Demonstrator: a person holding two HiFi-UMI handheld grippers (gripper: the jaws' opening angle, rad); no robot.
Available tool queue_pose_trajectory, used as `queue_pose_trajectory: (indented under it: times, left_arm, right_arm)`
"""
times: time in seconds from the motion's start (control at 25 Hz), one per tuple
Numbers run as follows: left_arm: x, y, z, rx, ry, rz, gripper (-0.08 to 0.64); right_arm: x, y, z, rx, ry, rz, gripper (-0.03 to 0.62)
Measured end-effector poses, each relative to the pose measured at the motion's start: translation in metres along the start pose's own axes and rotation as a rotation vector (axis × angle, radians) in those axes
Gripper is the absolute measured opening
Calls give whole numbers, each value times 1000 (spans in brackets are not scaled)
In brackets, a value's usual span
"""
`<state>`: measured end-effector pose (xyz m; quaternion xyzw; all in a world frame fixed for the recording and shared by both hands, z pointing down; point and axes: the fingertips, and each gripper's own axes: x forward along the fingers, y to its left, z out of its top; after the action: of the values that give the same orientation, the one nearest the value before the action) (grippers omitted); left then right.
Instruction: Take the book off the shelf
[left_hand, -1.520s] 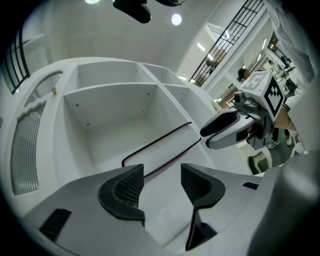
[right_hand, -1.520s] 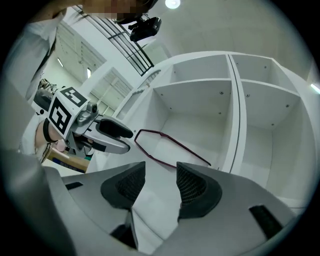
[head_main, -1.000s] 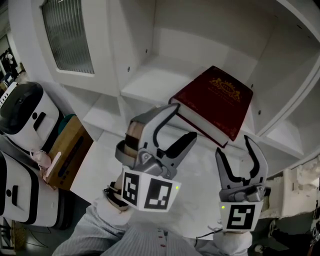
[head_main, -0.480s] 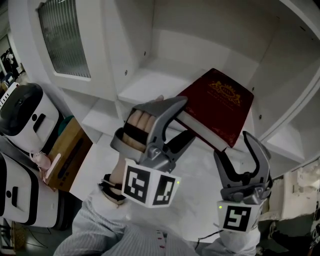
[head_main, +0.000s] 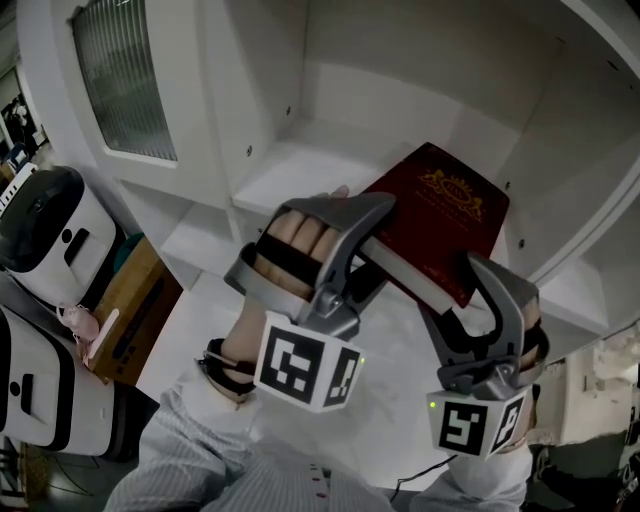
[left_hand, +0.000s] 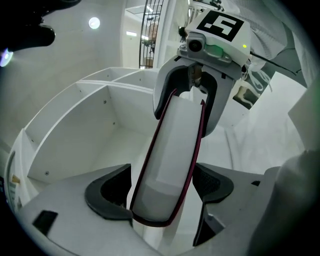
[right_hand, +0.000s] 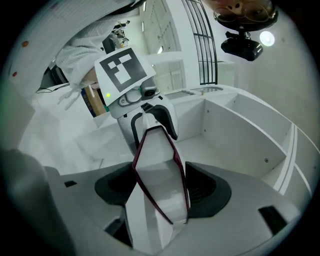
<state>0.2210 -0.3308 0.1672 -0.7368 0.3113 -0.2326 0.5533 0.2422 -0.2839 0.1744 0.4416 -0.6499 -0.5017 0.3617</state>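
A dark red book (head_main: 440, 215) with a gold emblem lies flat on the white shelf (head_main: 290, 165), its near corner past the shelf edge. My left gripper (head_main: 378, 245) straddles the book's left edge. My right gripper (head_main: 450, 290) straddles the near right corner. Both pairs of jaws have just been opening and stand wide, with the book between them. In the left gripper view the book's page edge (left_hand: 170, 165) runs between the pads of the left gripper (left_hand: 162, 192), with a slight gap on the right. In the right gripper view the book (right_hand: 160, 180) fills the right gripper (right_hand: 162, 192).
Shelf side walls close in the compartment on both sides. A frosted door panel (head_main: 120, 80) hangs at upper left. A white appliance (head_main: 50, 230) and a wooden box (head_main: 135, 300) sit lower left. A white counter (head_main: 220, 310) lies under the shelf.
Both grippers have moved forward onto the book and rolled, their jaws spreading wider. The book, earlier beyond the fingertips, now sits between both pairs of jaws.
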Motion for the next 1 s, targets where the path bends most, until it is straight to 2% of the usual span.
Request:
queue_pose_trajectory:
  times: [0.2, 0.44, 0.92, 1.0]
  left_arm:
    - [6, -1, 7, 46, -13, -11, 373]
    - [7, -2, 8, 56, -5, -5, 367]
    - [-2, -5, 10, 139, 24, -29, 301]
    - [-5, -5, 12, 139, 22, -31, 270]
  right_arm:
    - [11, -2, 2, -29, -2, 2, 253]
    - [19, -5, 3, -71, -1, -27, 253]
    - [12, -3, 2, -91, 34, -5, 252]
    - [9, -2, 5, -88, 32, -5, 252]
